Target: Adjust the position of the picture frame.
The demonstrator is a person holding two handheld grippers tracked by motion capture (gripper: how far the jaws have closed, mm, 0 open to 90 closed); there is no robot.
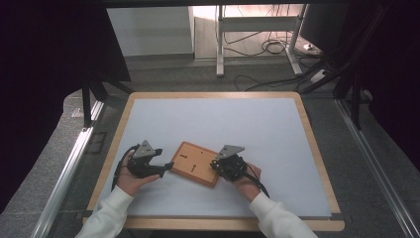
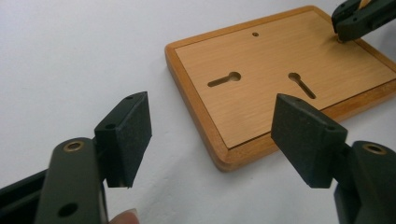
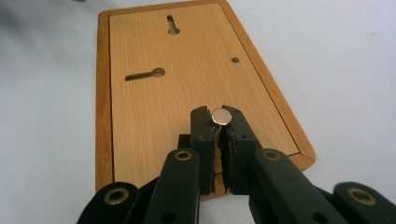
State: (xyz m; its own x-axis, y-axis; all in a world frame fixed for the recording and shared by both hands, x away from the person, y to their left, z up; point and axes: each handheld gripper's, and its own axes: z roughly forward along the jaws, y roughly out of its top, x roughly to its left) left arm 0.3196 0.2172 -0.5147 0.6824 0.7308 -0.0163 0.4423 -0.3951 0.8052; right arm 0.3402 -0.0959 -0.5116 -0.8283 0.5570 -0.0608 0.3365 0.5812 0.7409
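A flat wooden board (image 1: 194, 163) with two keyhole slots lies on the white table top. My right gripper (image 3: 220, 122) is shut on a small round silver piece (image 3: 221, 116), pinched at its very tips just above the board's (image 3: 154, 107) near right part. Whether the piece touches the wood I cannot tell. In the high view the right gripper (image 1: 215, 163) sits at the board's right end. My left gripper (image 1: 167, 167) rests at the board's left corner. Its jaws (image 2: 212, 135) stand wide open with nothing between them, framing the board's (image 2: 280, 60) near corner. The right gripper's tip (image 2: 343, 32) shows at the far edge.
The white mat (image 1: 223, 119) is framed by a wooden table rim (image 1: 317, 148). Metal rails (image 1: 69, 168) run along both sides of the table. Behind it stand a desk frame (image 1: 220, 44) and loose cables (image 1: 270, 47) on the floor.
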